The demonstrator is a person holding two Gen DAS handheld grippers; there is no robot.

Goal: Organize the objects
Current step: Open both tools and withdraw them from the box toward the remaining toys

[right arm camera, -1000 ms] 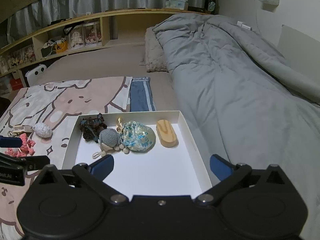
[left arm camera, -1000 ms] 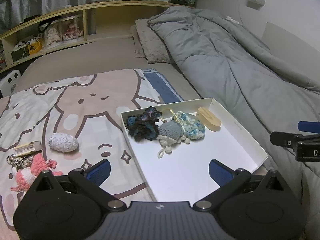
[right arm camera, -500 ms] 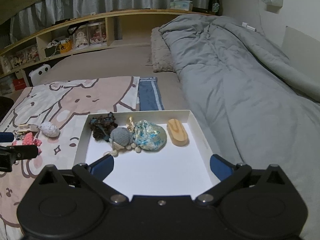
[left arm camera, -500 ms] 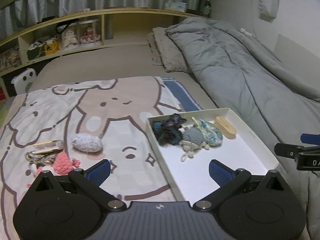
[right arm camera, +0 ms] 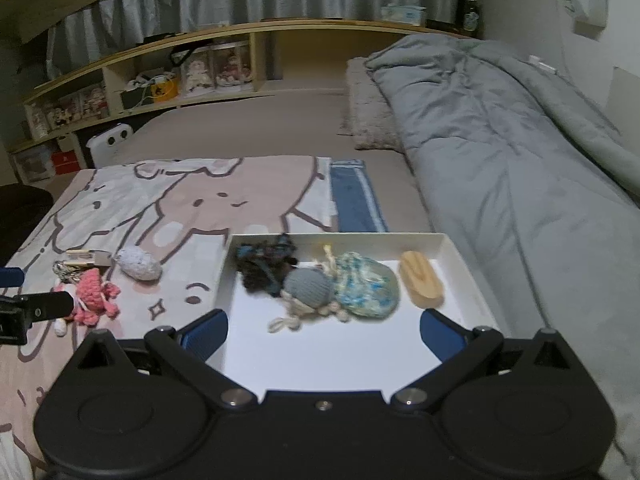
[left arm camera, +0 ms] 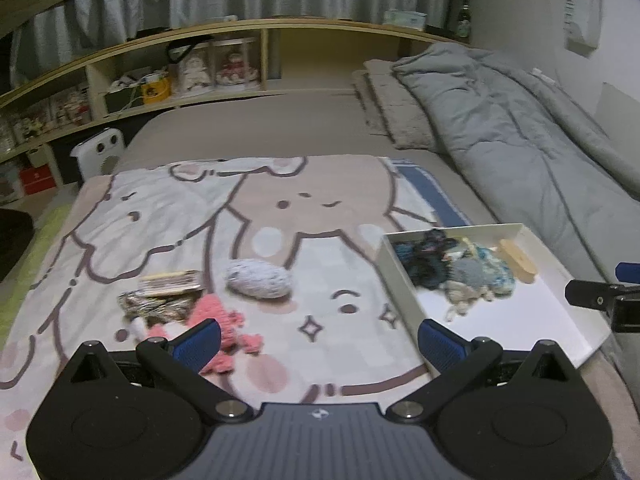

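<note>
The white tray point(right arm camera: 460, 264) lies on the bed, partly on the cartoon blanket point(left arm camera: 256, 216), and along its far side it already holds four things in a row: a dark yarn bundle point(right arm camera: 266, 270), a grey crocheted piece point(right arm camera: 310, 286) with cream strings, a blue-green pouch point(right arm camera: 366, 290) and a wooden piece point(right arm camera: 420, 284). The near half of the tray is bare. Outside it, on the blanket to the left, four things are not yet put away: a white-grey knitted oval point(left arm camera: 258, 280), a pink crocheted toy point(left arm camera: 216, 320), a brownish patterned thing point(left arm camera: 156, 306) that I cannot identify, and a small flat cream piece point(left arm camera: 170, 282) just behind it. These lie close together, well apart from the tray. The left gripper point(left arm camera: 318, 338) hangs above the blanket between the pink toy and the tray wall, its jaws spread wide and holding nothing. The right gripper point(right arm camera: 322, 334) hangs over the near part of the tray, also wide and with nothing between its fingers. I judge that the task is about half done and that the step in hand is the reach for the next loose thing. The next move calls for the left gripper to go left and down over the pink toy or the knitted oval, to close on the soft body and not on a thin string, and then to carry it over the tray wall to the bare part. Beyond the tray lies a grey duvet point(right arm camera: 520, 152).
</note>
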